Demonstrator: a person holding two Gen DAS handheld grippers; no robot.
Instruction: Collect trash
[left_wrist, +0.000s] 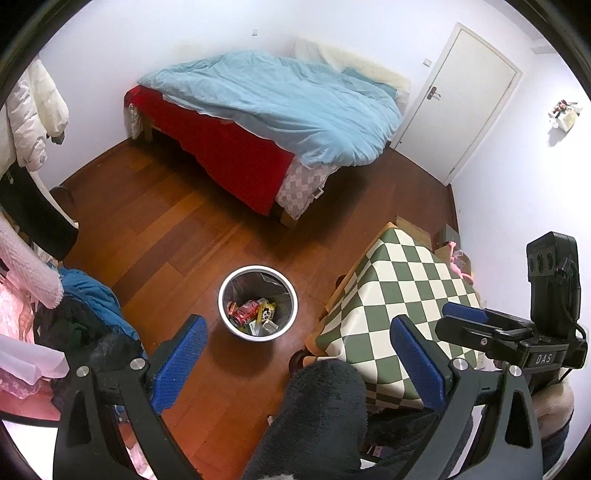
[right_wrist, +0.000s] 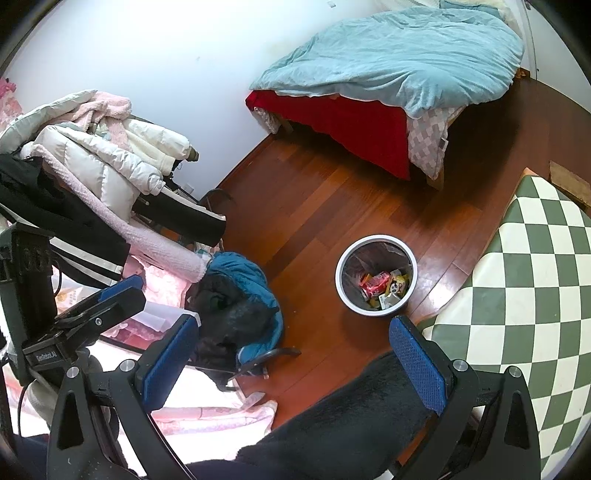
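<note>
A white round trash bin (left_wrist: 257, 334) with a dark liner stands on the wooden floor; it also shows in the right wrist view (right_wrist: 345, 291). Inside lie a red can (left_wrist: 245, 311) and several wrappers (left_wrist: 266, 316); the right wrist view shows the same can (right_wrist: 375, 283). My left gripper (left_wrist: 297, 363) is open and empty, held high above the floor just in front of the bin. My right gripper (right_wrist: 293, 363) is open and empty, above the floor to the left of the bin. The right gripper also shows in the left wrist view (left_wrist: 469, 317).
A table with a green-white checked cloth (left_wrist: 399, 295) stands right of the bin. A bed with a blue duvet (left_wrist: 280, 107) is at the back. A chair piled with clothes (right_wrist: 236, 299) is on the left. A white door (left_wrist: 461, 99) is closed.
</note>
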